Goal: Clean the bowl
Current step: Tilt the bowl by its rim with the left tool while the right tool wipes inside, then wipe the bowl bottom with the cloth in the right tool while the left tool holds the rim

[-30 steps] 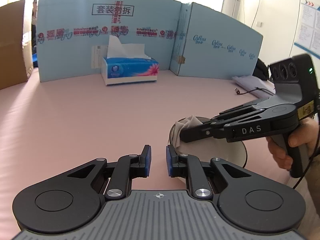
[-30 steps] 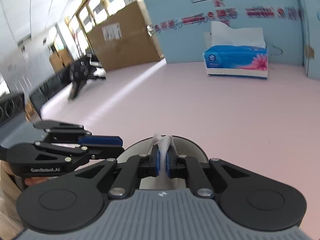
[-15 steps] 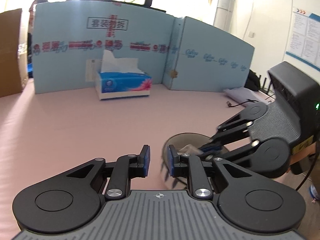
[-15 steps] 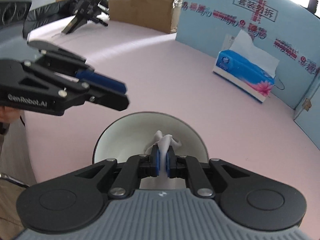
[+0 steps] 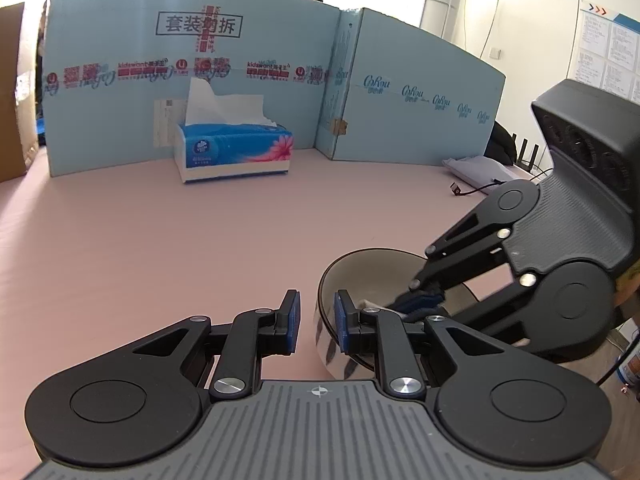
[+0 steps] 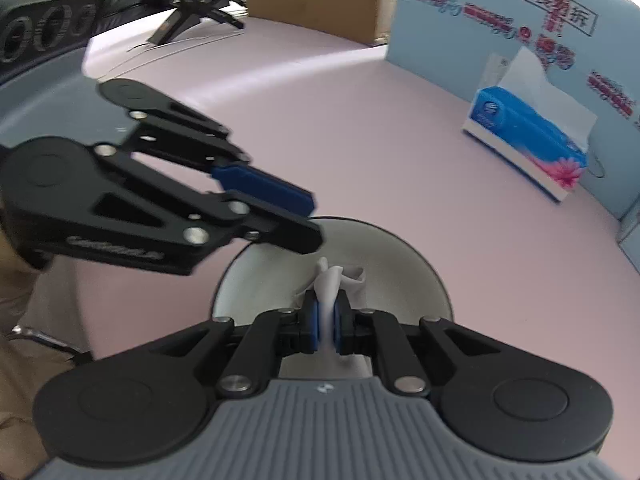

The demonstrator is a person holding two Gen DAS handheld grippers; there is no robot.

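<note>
Tissue [image 6: 328, 280] pinched tight in right gripper [image 6: 327, 322] inside bowl [image 6: 400, 256] — left gripper [image 5: 316, 322] straddles its nine-o'clock rim; contact unclear.

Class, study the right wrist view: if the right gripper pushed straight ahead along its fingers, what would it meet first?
Probably the white inside of the bowl: the right gripper, shut on a tissue, points down into it. Depth is unclear, so the tissue would touch first.

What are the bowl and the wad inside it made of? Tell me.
Bowl: probably glazed ceramic, though melamine is possible; glossy dark outside with reflections, smooth pale inside.
Wad: tissue paper, thin, white, matte, crumpled into soft folds, like the sheet sticking out of the tissue box.
</note>
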